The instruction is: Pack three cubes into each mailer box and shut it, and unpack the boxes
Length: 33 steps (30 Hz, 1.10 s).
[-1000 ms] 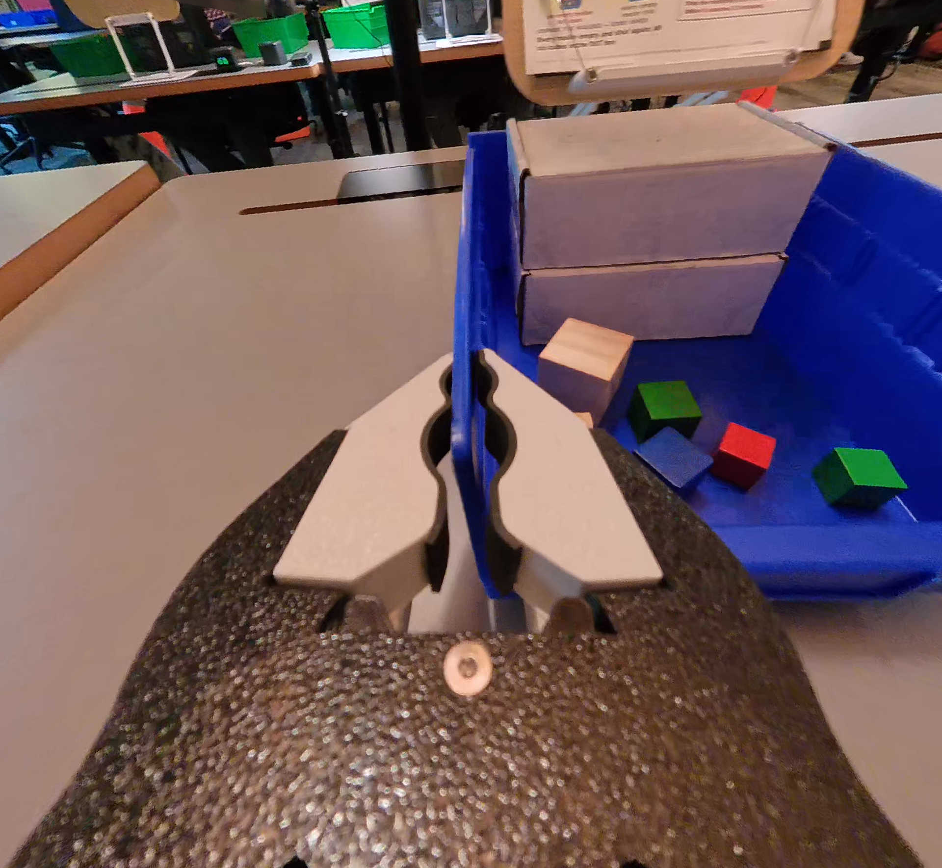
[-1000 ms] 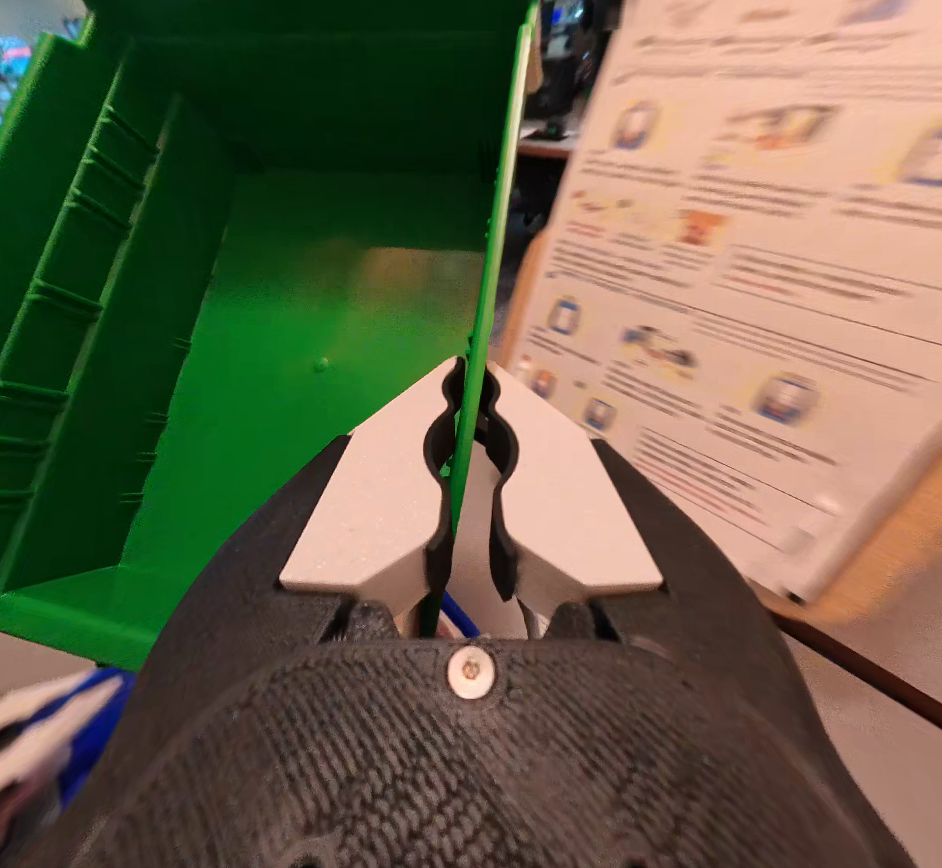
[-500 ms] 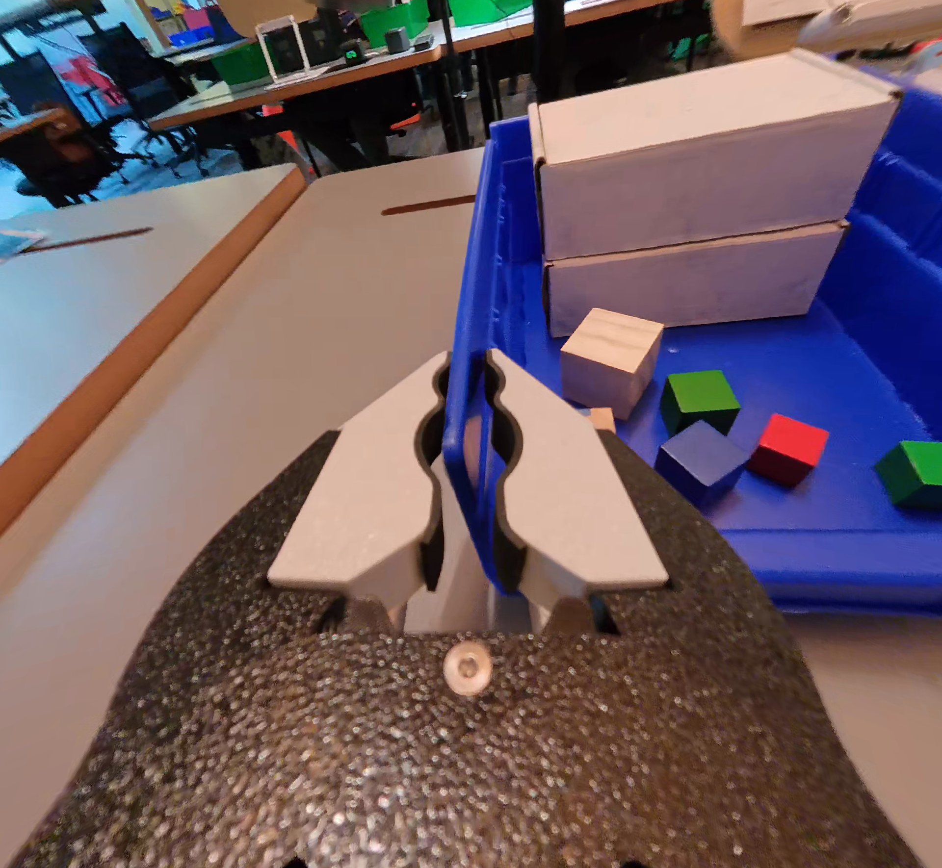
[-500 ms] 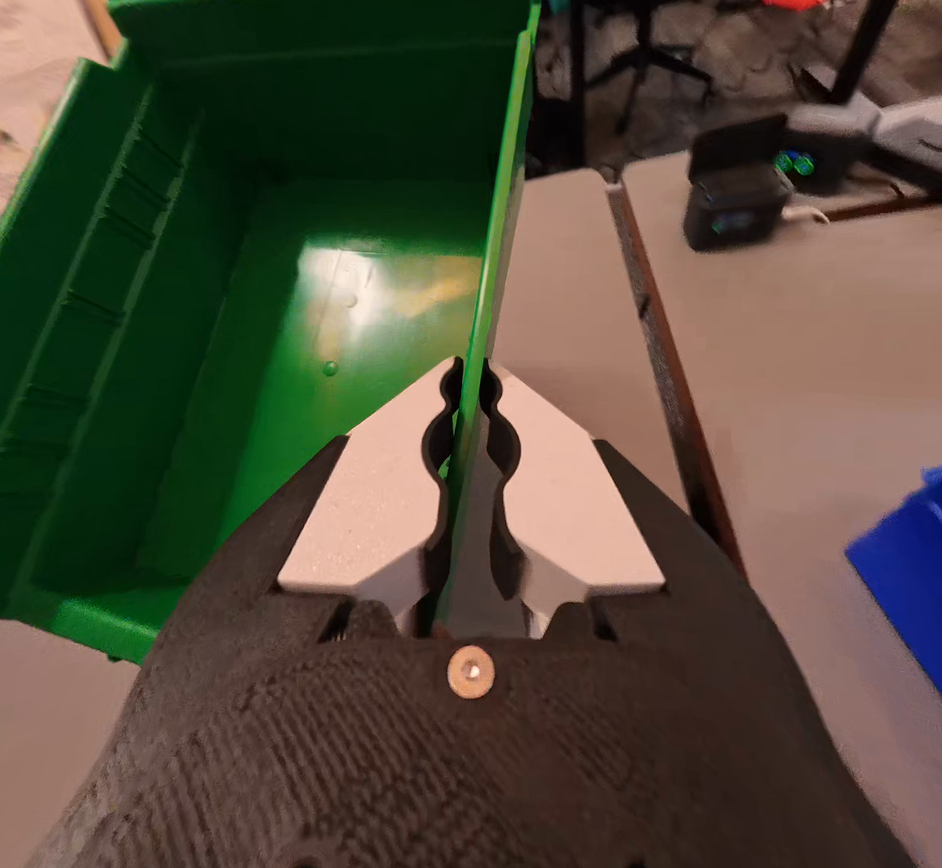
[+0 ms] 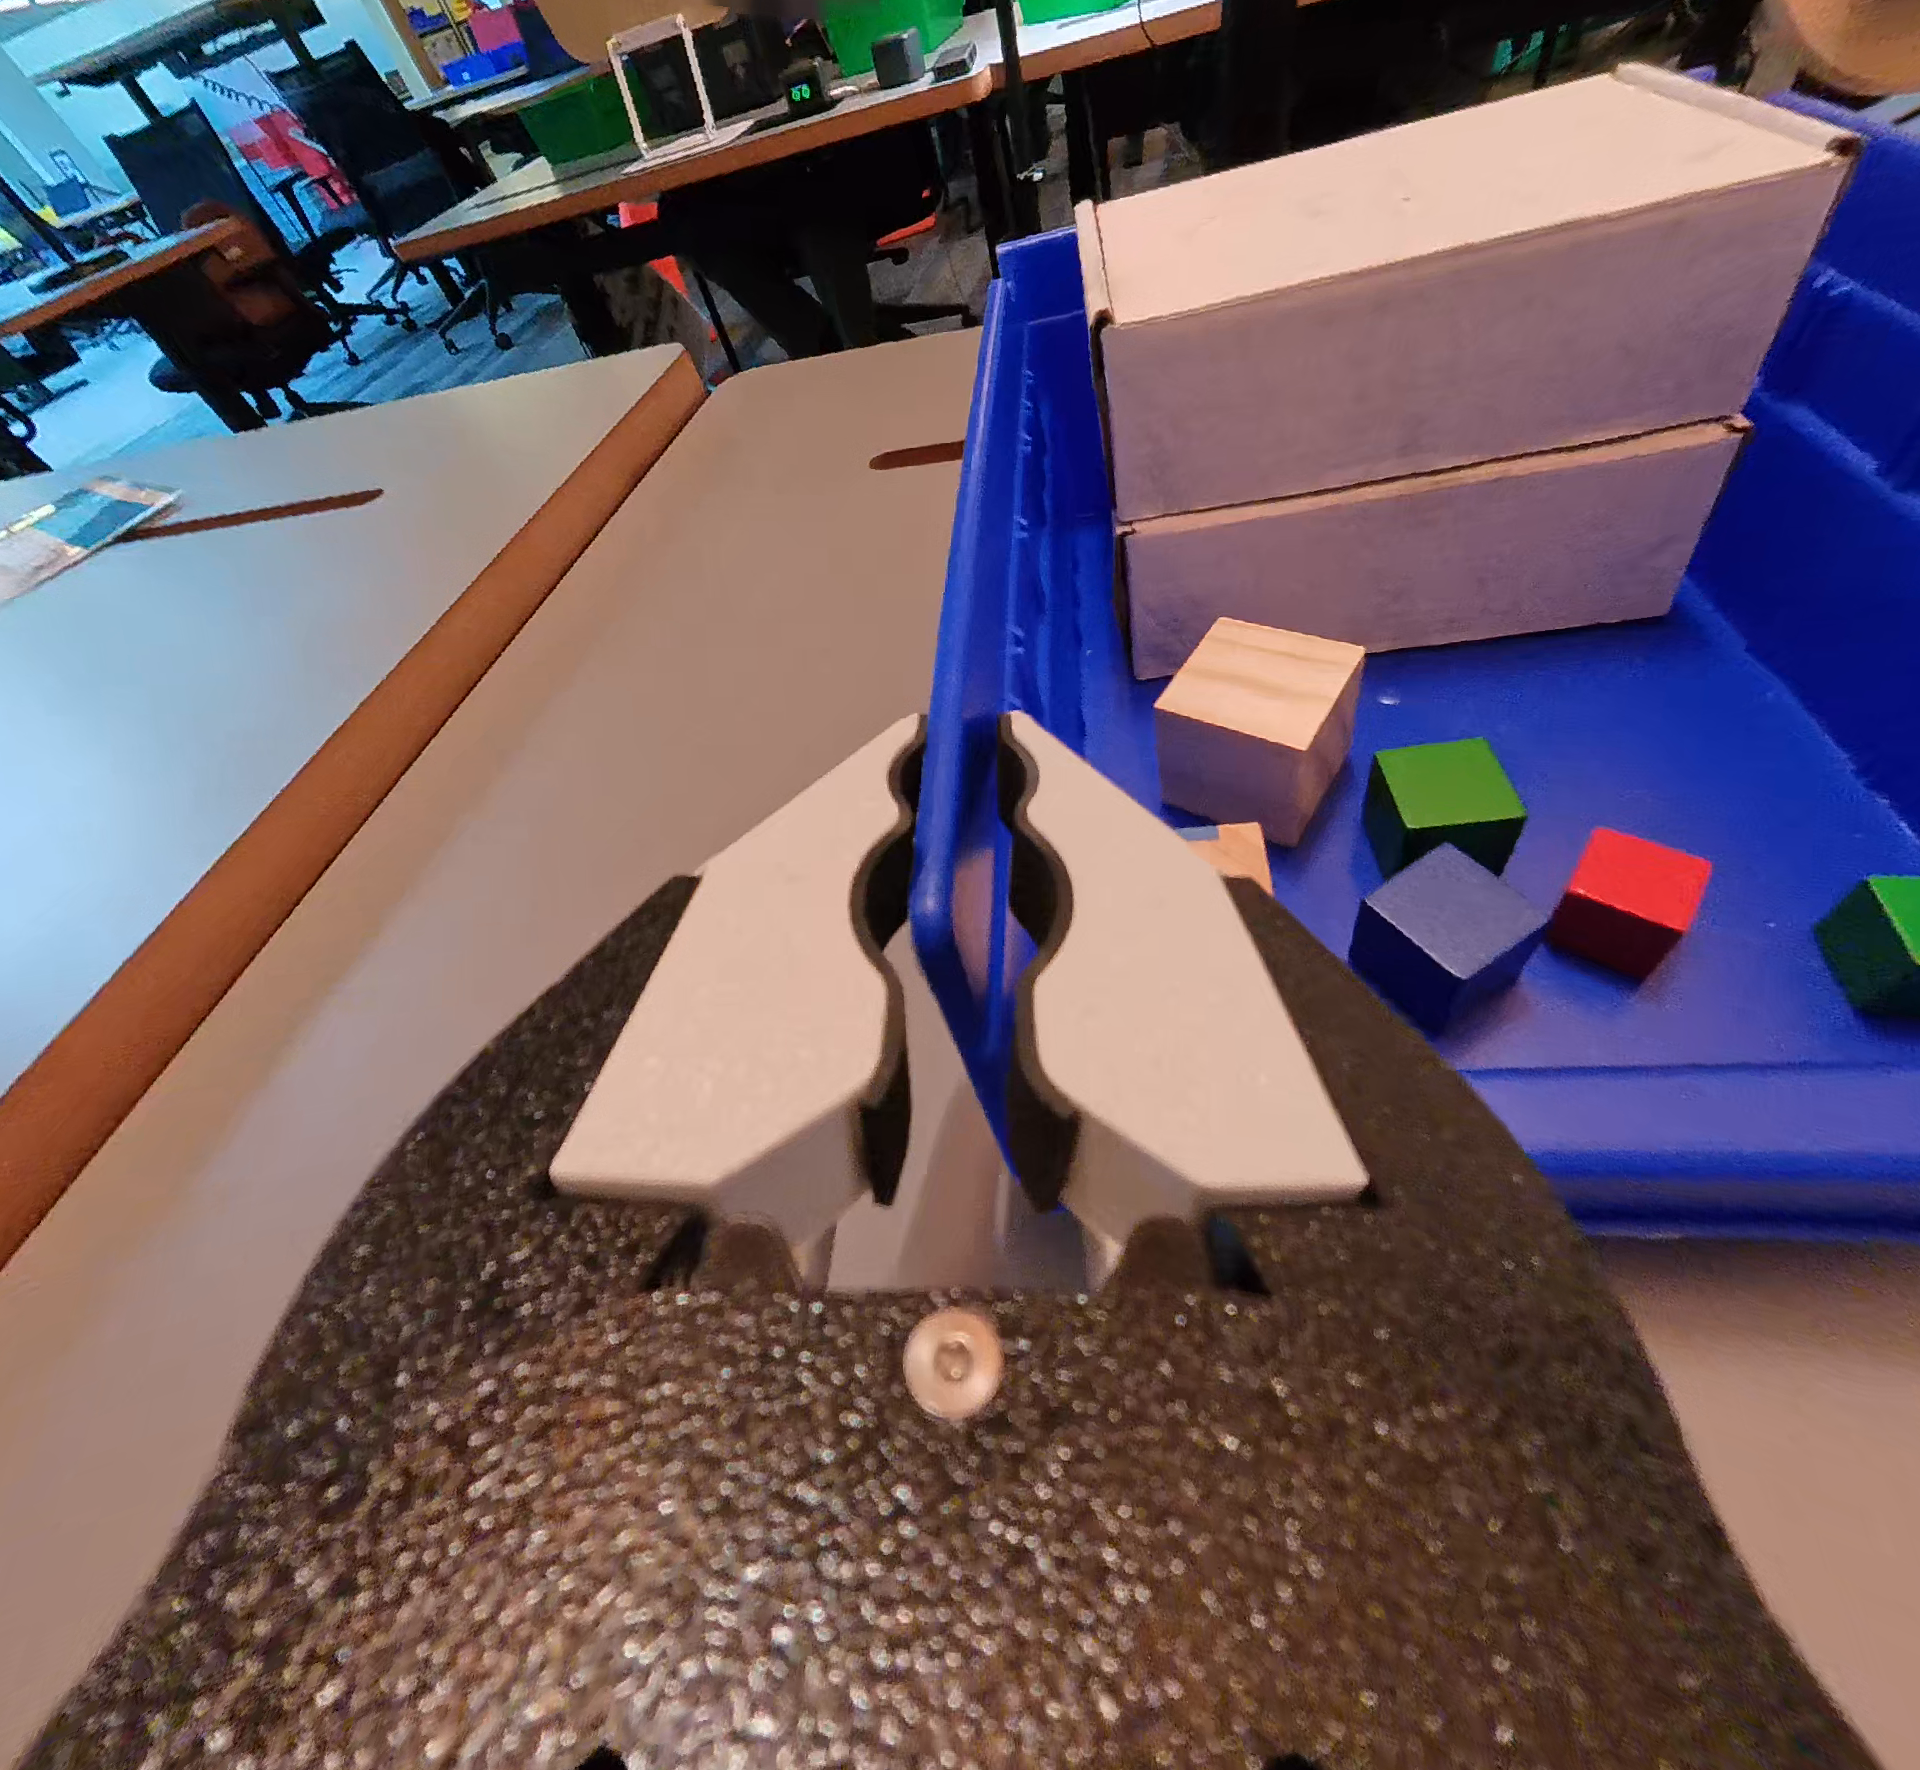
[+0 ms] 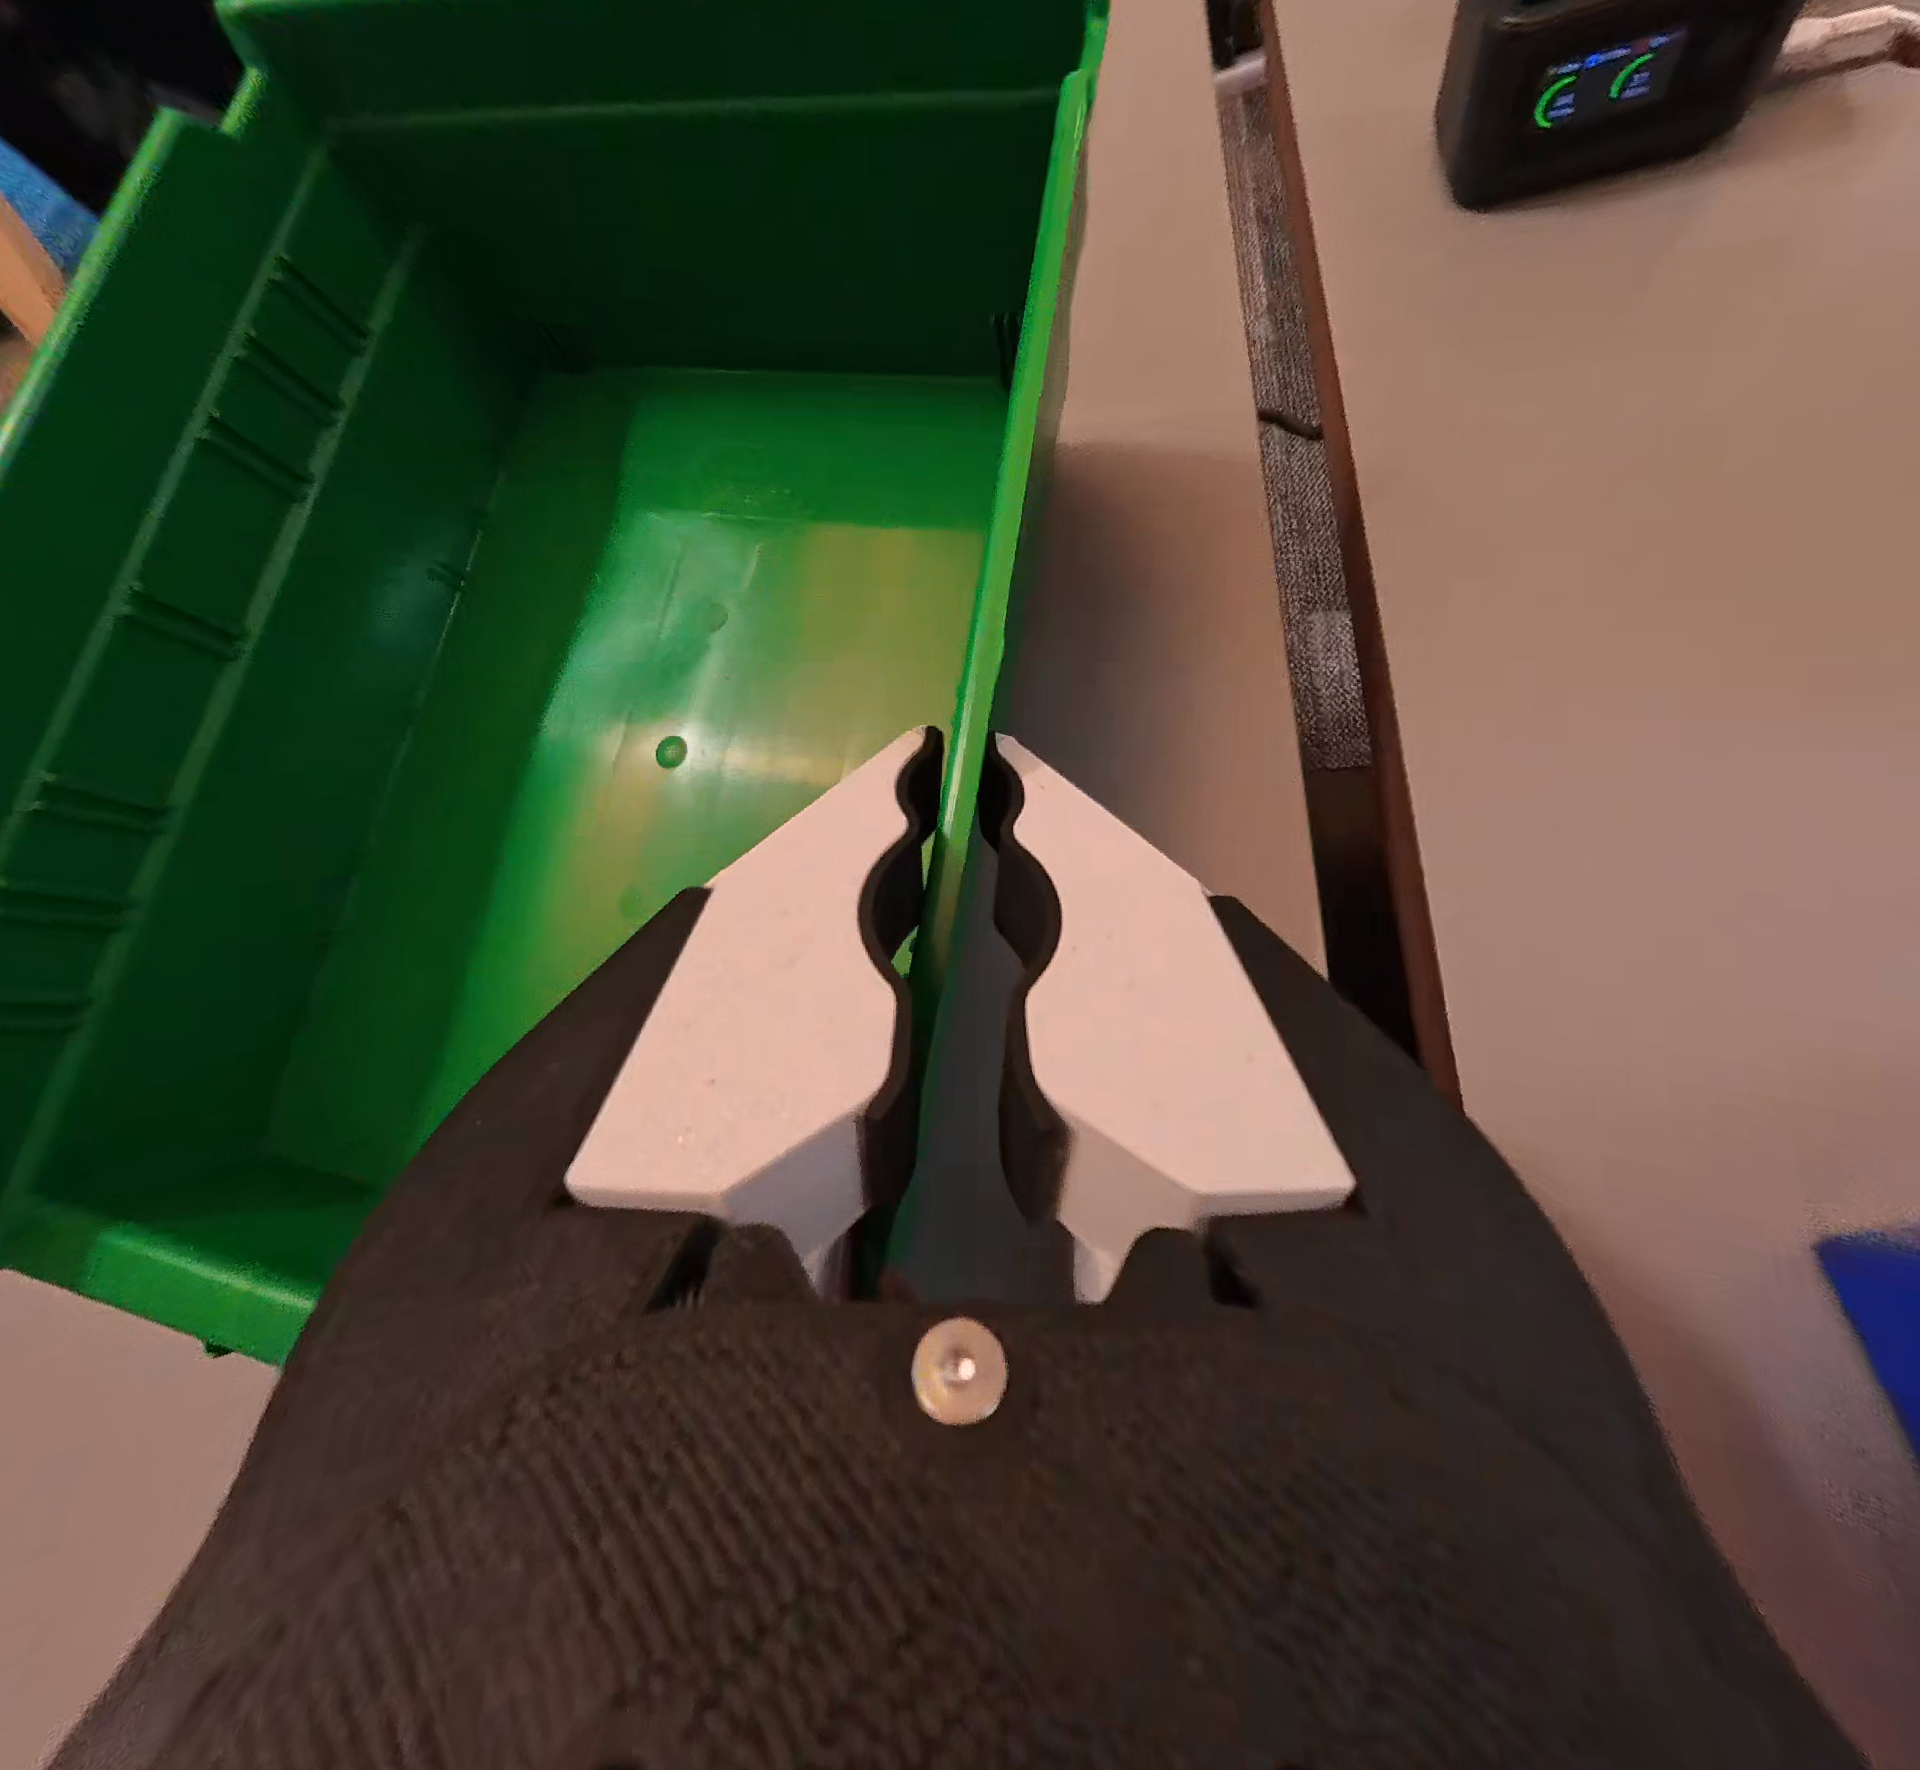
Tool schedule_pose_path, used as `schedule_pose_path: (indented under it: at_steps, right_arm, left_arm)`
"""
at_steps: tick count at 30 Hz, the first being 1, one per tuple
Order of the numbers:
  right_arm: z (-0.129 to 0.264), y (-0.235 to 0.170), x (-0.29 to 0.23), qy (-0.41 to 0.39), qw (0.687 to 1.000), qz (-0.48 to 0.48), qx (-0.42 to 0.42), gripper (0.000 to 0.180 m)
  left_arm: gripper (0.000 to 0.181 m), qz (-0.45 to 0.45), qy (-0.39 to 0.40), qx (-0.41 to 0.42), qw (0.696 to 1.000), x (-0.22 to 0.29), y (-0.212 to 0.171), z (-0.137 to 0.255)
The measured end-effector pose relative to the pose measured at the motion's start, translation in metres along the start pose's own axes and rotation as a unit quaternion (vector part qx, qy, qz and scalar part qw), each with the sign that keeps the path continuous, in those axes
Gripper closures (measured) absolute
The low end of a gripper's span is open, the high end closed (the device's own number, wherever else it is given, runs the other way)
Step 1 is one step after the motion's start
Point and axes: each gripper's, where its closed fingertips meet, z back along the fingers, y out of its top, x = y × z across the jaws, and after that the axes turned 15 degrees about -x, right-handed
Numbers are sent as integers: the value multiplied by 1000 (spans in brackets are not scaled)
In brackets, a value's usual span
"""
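My left gripper is shut on the left wall of a blue bin. In the bin two closed white mailer boxes are stacked at the back. In front of them lie loose cubes: a large plain wood cube, a green cube, a dark blue cube, a red cube and another green cube at the right edge. My right gripper is shut on the right wall of an empty green bin, which looks tilted.
The bins are over a grey table with a brown edge. A second table lies to the left. A black device with a lit screen stands on the table at the right. A corner of the blue bin shows at the lower right.
The left view has swung left and the blue bin has shifted right in it. The green bin has come down from in front of the paper board to over the table.
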Motion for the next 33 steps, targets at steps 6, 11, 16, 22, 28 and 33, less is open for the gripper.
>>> schedule_pose_path:
  at_steps: [6, 11, 16, 22, 28, 33]
  right_arm:
    - [-21, 16, -2, -84, 990, 102, -49, 176]
    - [-31, 32, -7, -97, 985, 140, -23, 172]
    - [-14, 43, 0, -185, 963, 194, 18, 138]
    - [79, 65, -23, -250, 922, 233, 183, 96]
    - [144, -27, -73, -203, 945, 135, 218, 63]
    - [119, -103, -144, -136, 945, 128, 268, 73]
  left_arm:
    - [172, 7, 9, -5, 1000, -7, 7, -16]
    - [171, -15, 20, -11, 1000, -15, 14, -31]
    - [171, -30, 8, -16, 999, -22, 20, -46]
    - [170, -52, -5, -20, 998, -33, 25, -59]
    - [166, -82, -2, -29, 996, -38, 27, -66]
    - [138, -93, 39, -14, 995, -42, 41, -52]
